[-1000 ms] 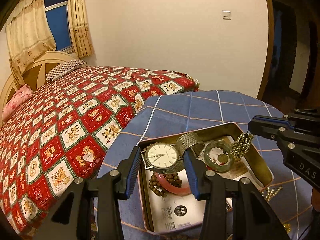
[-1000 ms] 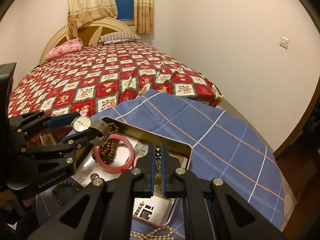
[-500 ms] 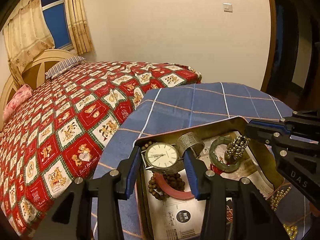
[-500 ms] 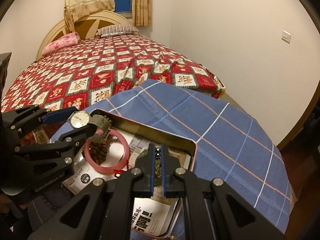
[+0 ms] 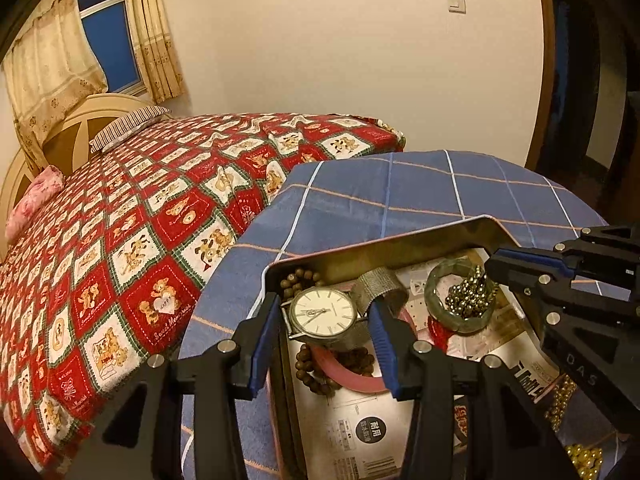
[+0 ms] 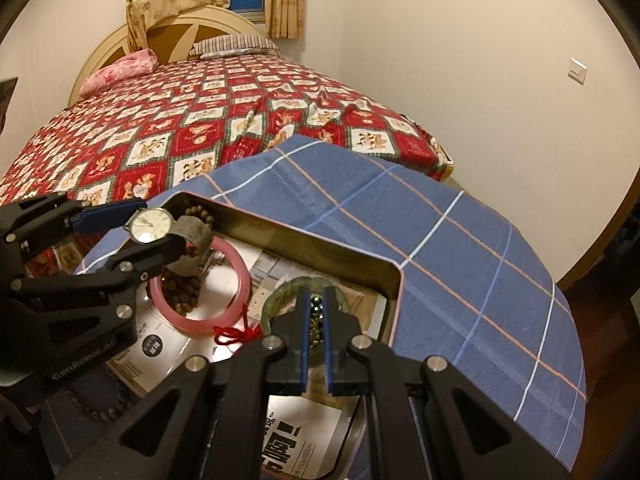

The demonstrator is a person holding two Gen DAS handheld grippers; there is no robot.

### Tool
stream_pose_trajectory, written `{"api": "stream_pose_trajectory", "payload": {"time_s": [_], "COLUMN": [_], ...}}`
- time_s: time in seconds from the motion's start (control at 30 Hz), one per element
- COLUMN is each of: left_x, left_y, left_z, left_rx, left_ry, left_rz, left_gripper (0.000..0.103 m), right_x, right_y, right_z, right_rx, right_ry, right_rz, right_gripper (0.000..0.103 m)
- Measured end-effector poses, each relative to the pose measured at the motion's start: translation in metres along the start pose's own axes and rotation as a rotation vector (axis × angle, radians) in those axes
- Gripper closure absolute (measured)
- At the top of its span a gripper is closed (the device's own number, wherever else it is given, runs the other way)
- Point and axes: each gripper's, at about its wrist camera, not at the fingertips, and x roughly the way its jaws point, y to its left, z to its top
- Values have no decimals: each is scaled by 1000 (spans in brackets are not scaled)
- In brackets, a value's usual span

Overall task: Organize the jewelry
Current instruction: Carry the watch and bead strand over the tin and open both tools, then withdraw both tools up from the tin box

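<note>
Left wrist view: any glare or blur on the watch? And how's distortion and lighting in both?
Left wrist: warm dim light, watch dial sharp and free of glare, door frame bowed by the fisheye, corners vignetted. Right wrist: same amber cast, a reflection on the watch dial, tin wall sharp.

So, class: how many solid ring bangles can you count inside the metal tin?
2. The pink bangle lies toward the tin's left half, partly under the watch; the green bangle lies toward its right, under the gold bead chain. Others could be hidden.
</note>
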Motion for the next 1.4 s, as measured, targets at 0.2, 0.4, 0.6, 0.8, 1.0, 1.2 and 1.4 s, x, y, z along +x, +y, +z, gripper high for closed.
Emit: {"api": "stream_pose_trajectory", "payload": {"time_s": [0.2,0.4,0.6,0.8,1.0,1.2,1.4], "left_x": [-12,-16,-21,-23,-35,-54,-78], "left_y": [3,6,7,6,12,14,5], "left_z": [1,1,-2,-7,-16,-33,-61], "left_rx": [-12,-20,-31,-30,-53,-48,-41], "left_ry": [-48,-50,-44,-32,-29,-32,-36], "left_rz": [24,32,44,56,82,115,120], "left_gripper": [30,30,30,29,29,29,29], "right_x": [-3,-10,-12,-18,-34,-52,-69], "right_y": [-2,0,1,1,-4,-13,-22], "right_z": [-3,-5,-6,-12,-23,-45,-73], "right_rx": [3,-7,-5,5,21,48,92], "right_ry": [-7,-18,-16,-20,-37,-30,-18], "right_rz": [-16,-27,-29,-30,-26,-33,-47], "right_gripper": [64,51,51,49,42,41,38]}}
